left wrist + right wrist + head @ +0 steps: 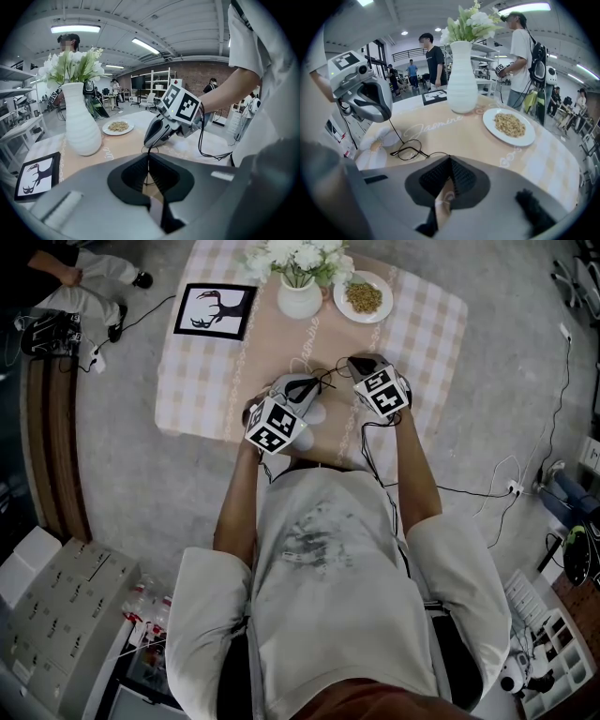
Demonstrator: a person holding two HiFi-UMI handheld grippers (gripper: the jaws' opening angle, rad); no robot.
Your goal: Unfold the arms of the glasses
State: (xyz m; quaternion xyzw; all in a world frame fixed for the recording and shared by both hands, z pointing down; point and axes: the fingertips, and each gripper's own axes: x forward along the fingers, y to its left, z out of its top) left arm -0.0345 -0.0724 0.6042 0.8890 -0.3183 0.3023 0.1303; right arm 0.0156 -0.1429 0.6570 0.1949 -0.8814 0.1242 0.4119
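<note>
The thin black wire glasses (pixel 330 379) hang just above the checked tablecloth (pixel 427 329), between my two grippers. In the right gripper view one round lens (pixel 410 151) shows, and the rim of the other runs into my right gripper (pixel 450 158), which is shut on the frame. My left gripper (pixel 148 157) is shut on the tip of one thin arm (pixel 148 166), and this arm stretches away from the frame (pixel 395 132). In the head view the left gripper (pixel 314 382) and right gripper (pixel 352 362) sit close together over the table's near edge.
A white vase of flowers (pixel 300 298) stands at the table's far middle, with a white plate of food (pixel 363 296) to its right. A framed antler picture (pixel 216 310) lies at the far left. Cables trail over the floor (pixel 487 493). People stand beyond the table.
</note>
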